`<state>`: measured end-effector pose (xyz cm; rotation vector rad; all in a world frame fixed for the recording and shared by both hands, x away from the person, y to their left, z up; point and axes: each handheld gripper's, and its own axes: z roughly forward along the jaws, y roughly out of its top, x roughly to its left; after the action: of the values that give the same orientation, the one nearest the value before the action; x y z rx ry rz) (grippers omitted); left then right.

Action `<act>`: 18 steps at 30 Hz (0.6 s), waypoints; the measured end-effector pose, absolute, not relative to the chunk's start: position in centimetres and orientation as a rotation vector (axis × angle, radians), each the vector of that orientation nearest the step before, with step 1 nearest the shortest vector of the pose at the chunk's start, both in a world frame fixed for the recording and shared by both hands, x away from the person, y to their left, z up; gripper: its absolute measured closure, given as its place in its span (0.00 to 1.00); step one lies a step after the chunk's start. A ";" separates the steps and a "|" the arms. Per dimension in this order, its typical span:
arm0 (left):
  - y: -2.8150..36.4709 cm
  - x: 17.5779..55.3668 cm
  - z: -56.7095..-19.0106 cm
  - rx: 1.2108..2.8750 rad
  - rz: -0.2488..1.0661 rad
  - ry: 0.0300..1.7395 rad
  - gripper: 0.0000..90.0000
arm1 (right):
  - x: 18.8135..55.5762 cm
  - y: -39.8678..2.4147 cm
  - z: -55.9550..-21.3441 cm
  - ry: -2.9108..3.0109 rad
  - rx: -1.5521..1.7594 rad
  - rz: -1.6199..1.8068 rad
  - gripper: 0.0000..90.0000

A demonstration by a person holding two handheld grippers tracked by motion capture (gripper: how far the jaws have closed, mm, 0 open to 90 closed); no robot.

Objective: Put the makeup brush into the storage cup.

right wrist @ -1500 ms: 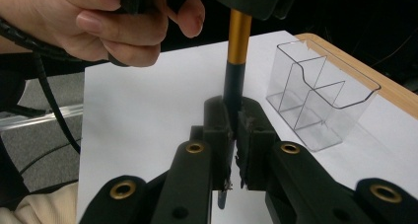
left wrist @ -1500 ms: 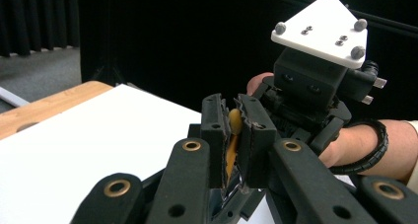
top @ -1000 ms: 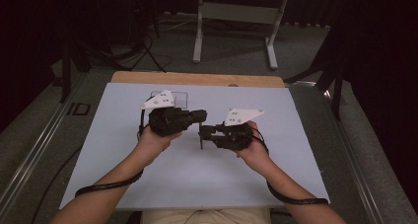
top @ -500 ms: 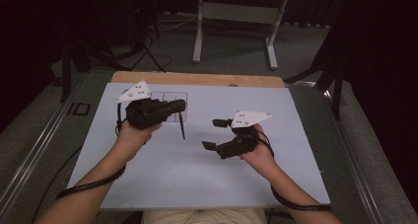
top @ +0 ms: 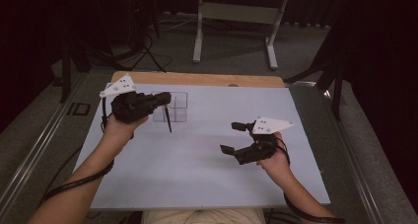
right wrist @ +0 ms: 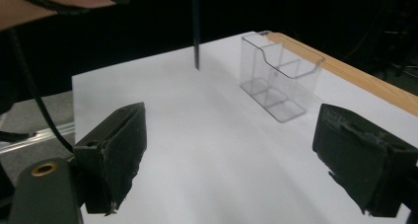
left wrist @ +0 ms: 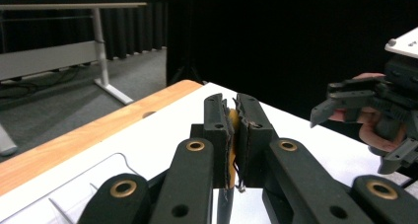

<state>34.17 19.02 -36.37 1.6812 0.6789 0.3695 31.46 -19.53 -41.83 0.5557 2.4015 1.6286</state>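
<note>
On the white worktop a clear divided holder waits; the left gripper, jaws clamped on a dark pen, dangles it beside it, probably for insertion; the right gripper idles, jaws apart.

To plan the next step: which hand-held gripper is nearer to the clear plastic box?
Left. The left hand-held gripper hangs beside the clear box; the right hand-held gripper is open, apart from it.

White table, clear box, black pen, black grippers.
</note>
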 end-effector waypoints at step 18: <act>21.0 36.6 -33.2 1.623 0.447 0.713 0.95 | 31.3 -20.3 -42.2 2.389 0.563 1.624 0.15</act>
<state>36.63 20.96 -33.23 1.6235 0.7127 0.4467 31.32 -20.29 -42.22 0.5628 2.3886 1.6236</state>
